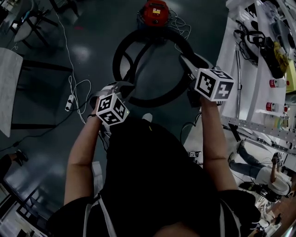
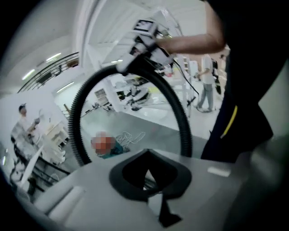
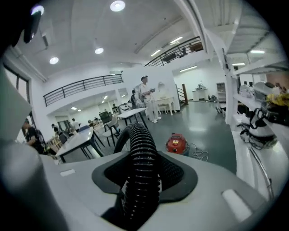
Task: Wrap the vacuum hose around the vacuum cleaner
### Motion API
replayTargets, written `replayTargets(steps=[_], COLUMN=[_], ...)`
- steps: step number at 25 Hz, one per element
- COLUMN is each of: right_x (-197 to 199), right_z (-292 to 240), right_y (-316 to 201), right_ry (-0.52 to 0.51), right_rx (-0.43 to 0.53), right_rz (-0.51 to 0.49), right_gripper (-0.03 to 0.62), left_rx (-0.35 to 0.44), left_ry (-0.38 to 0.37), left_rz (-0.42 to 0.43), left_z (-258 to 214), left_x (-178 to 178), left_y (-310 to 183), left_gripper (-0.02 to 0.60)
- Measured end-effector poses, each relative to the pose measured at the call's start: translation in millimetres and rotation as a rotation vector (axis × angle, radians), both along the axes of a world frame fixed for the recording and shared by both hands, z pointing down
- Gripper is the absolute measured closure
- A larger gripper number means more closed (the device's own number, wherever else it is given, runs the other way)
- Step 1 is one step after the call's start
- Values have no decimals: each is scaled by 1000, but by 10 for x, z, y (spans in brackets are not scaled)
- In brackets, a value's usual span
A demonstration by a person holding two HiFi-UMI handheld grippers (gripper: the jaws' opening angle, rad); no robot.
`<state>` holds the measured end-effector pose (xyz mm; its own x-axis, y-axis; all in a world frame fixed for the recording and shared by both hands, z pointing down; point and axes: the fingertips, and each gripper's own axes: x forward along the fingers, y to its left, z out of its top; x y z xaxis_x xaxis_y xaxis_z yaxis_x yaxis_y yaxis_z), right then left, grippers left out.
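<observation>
Running between the jaws of the right gripper [image 3: 143, 175] is the vacuum hose [image 3: 141, 153], and the two dark pads press on its sides, so this gripper holds it firmly. The hose is black and ribbed along its whole length, with fine rings close to each other, and it looks flexible.

In the head view the hose makes one large round loop over the dark glossy floor, in front of the person. The right side of the loop passes through the right gripper, and the left side passes just beside the left gripper [image 2: 145, 176]. The far part of the loop reaches toward the vacuum cleaner [image 1: 155, 12], a small red round machine with a black base, which stands on the floor well away from the person. I cannot tell where the hose joins it. A thin white cable [image 1: 184, 27] lies in loose curls to the right of the machine.

The jaws of the left gripper are closed together, with nothing between them. In the left gripper view the hose rises as a high arch beyond them.

A white workbench [image 1: 252, 99] stands along the right side. A white power strip [image 1: 69, 102] lies on the floor at the left.
</observation>
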<state>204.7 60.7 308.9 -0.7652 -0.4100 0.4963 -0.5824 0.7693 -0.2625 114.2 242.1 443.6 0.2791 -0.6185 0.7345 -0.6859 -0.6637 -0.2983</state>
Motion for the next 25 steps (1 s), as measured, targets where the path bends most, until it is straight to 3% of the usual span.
replayTargets(steps=[2,5,10,14,17,19,23,25], right_x=[-66,-243,-563,-647,-650,-704,-840,-922], right_z=[92,212,46,-143,-291,-385,-594,-706], right_y=[85,243,451,299,152,117,36,8], right_ry=[26,77,102,61,-1,-32,-62,-72], right_rx=[8,53,123,105,62,44,47,52], right_rz=[-37,-103,-214,-162,-98,-75,-45,-44], right_gripper=[416,416,416,416,416,416,416,416], left_rx=[25,44,26,37,41,40,22,7], left_ry=[97,225,272,399,579,661,709,723], left_rz=[-114,-178,-144,-151,-159,-134,-39,-14], left_z=[-181,-288,34,13,-178,-254,-303,-292], left_x=[-151,-197,154,305,394,439,545,599], left_y=[-171,-217,-16,-145,-284,-292,-272,-291], left_gripper=[578,578,572,556,475,444,325,299])
